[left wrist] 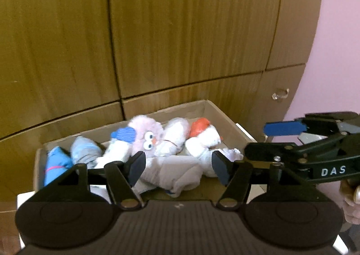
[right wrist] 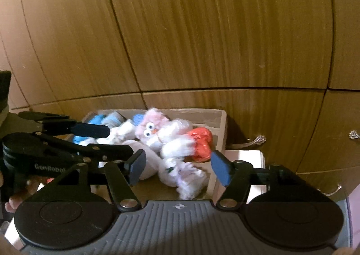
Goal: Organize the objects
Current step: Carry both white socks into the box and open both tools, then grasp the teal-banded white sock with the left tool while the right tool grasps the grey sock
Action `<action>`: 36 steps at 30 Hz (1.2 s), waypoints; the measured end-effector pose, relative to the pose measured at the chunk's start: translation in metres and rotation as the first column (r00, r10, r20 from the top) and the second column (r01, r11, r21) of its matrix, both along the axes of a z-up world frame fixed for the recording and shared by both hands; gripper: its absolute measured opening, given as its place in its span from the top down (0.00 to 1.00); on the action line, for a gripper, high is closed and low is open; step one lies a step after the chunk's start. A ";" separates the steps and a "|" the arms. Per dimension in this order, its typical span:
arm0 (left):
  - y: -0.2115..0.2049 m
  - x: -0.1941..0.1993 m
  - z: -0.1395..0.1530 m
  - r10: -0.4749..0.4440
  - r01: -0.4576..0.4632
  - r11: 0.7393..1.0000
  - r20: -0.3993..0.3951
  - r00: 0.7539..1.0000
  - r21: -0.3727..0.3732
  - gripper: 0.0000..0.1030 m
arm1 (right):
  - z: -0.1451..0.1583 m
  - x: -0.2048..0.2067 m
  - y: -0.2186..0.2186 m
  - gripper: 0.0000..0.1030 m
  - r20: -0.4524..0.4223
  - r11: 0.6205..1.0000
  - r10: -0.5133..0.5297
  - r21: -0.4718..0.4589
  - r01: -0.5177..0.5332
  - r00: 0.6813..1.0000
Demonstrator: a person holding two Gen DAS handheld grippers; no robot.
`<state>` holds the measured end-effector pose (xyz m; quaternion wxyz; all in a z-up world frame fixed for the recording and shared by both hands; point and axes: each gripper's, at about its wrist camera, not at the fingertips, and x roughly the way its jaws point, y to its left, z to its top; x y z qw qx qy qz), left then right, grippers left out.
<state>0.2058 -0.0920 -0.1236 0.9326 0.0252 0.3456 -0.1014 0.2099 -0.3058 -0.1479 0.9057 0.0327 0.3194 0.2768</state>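
Hovering over the cardboard box (left wrist: 209,106) in the left wrist view, left hand-held gripper (left wrist: 178,166) standing moderately wide, pads clear of the grey plush (left wrist: 175,171) lying below between them. Pink fuzzy toy (left wrist: 146,133) and red-capped toy (left wrist: 202,135) packed inside the box, against the wooden cabinet (left wrist: 180,30).

Showing the same box in the right wrist view, right hand-held gripper (right wrist: 178,167) likewise parted, nothing pressed. White plush (right wrist: 189,178) draped near the front rim.

Judged step: release into the box complete. Next: withdraw clear, then locate any remaining loose item.
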 end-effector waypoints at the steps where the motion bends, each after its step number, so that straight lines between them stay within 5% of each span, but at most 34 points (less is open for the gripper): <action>1: 0.001 -0.006 0.003 0.001 -0.001 1.000 0.012 1.000 -0.001 0.40 | 0.002 -0.005 -0.001 0.32 0.006 1.000 0.000 0.004 0.000 1.000; 16: 0.008 -0.135 -0.013 0.099 -0.108 0.992 0.125 0.987 0.069 0.33 | 0.000 -0.123 0.002 0.23 0.101 0.999 0.052 -0.001 -0.052 0.994; 21: 0.020 -0.168 -0.030 0.145 -0.153 0.986 0.107 0.984 0.067 0.03 | -0.034 -0.156 0.030 0.22 0.082 0.995 0.090 -0.052 -0.085 0.993; 26: 0.036 -0.183 -0.038 0.188 -0.194 0.979 0.081 0.979 0.063 0.02 | -0.062 -0.161 0.056 0.22 0.051 0.996 0.053 -0.079 -0.048 0.997; 36: 0.040 -0.191 -0.040 0.175 -0.184 0.979 0.105 0.979 0.090 0.02 | -0.080 -0.159 0.067 0.53 0.007 0.995 0.010 -0.103 -0.009 1.000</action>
